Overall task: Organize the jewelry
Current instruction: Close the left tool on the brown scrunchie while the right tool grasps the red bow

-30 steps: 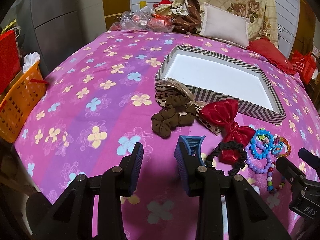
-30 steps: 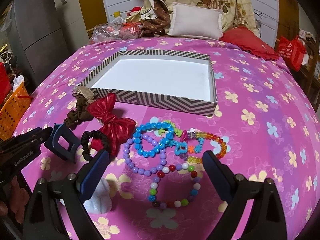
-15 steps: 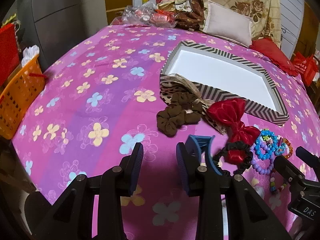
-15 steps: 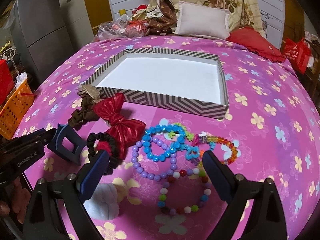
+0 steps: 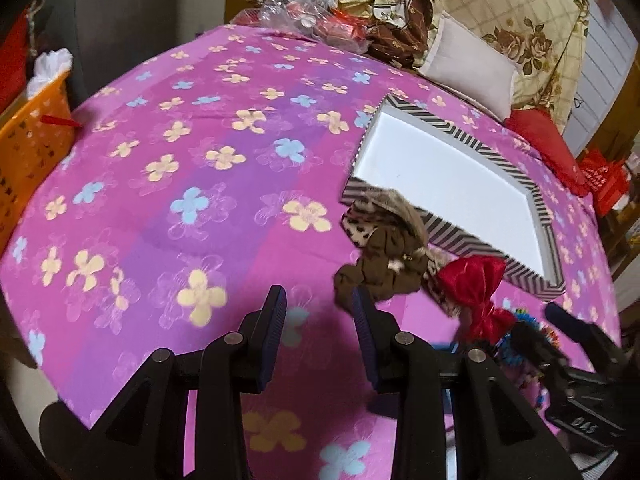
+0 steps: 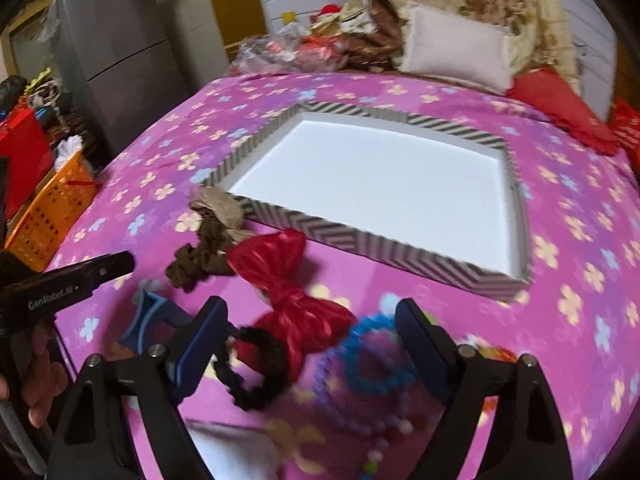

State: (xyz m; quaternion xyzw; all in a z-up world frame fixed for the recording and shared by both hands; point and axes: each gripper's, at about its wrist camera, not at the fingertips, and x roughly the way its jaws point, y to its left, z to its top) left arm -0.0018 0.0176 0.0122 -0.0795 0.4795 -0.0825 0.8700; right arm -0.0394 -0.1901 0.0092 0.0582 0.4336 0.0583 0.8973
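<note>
While the right gripper (image 6: 310, 344) hangs over the pile with its jaws wide and closing, nothing is pressed between the pads; a black scrunchie (image 6: 256, 364) and the lower lobe of a red bow (image 6: 296, 292) lie in the gap, with blurred bead bracelets (image 6: 374, 364) just beside the right-hand finger. One blue bracelet and one purple strand can be told apart; the rest of the beads are too smeared to count. One blue hair claw (image 6: 150, 316) lies at about nine o'clock from the scrunchie. The left gripper (image 5: 320, 324) hovers over bare bedspread (image 5: 192, 184), its jaws partly apart and empty, the right finger's tip overlapping the near edge of one brown scrunchie (image 5: 380, 268). That red bow has its long axis running from about eleven o'clock down to five in the right wrist view, its upper lobe toward the box. Beyond the brown scrunchie, one leopard-print fabric piece (image 5: 376, 216) touches the near corner of the single chevron-striped box (image 6: 344, 240), whose white inside holds nothing, its long axis running roughly ten to four. Farther off, at twelve o'clock, lie a pale pillow (image 6: 456, 50) and a red cushion (image 6: 560, 100).
</note>
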